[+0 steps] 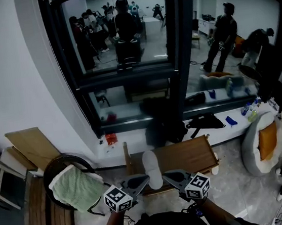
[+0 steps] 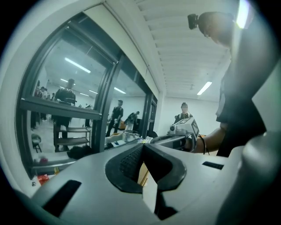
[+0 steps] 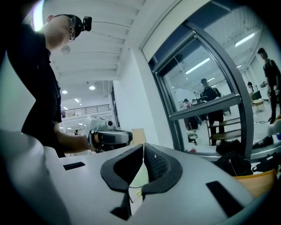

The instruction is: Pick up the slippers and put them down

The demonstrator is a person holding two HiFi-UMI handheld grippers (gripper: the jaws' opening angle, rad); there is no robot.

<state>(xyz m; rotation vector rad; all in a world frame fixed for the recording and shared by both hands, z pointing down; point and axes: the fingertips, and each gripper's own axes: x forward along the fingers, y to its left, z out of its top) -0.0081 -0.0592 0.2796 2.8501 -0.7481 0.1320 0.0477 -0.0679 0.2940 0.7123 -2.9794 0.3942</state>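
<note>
A white slipper (image 1: 151, 168) hangs upright above the low wooden rack (image 1: 187, 154), right in front of me. My left gripper (image 1: 145, 178) meets its left edge and my right gripper (image 1: 164, 175) its right edge. In the left gripper view the jaws (image 2: 142, 147) are closed, with a strip of white slipper material (image 2: 149, 195) caught low between them. The right gripper view shows the same: jaws (image 3: 143, 147) closed, pale material (image 3: 138, 180) between them. Whether one slipper or a stacked pair is held I cannot tell.
A round dark chair with a green towel (image 1: 76, 187) stands at the left and a wooden board (image 1: 30, 143) leans on the wall. A white cushion seat with an orange pillow (image 1: 262, 143) is at the right. Black bags (image 1: 203, 122) lie by the window; people move behind the glass.
</note>
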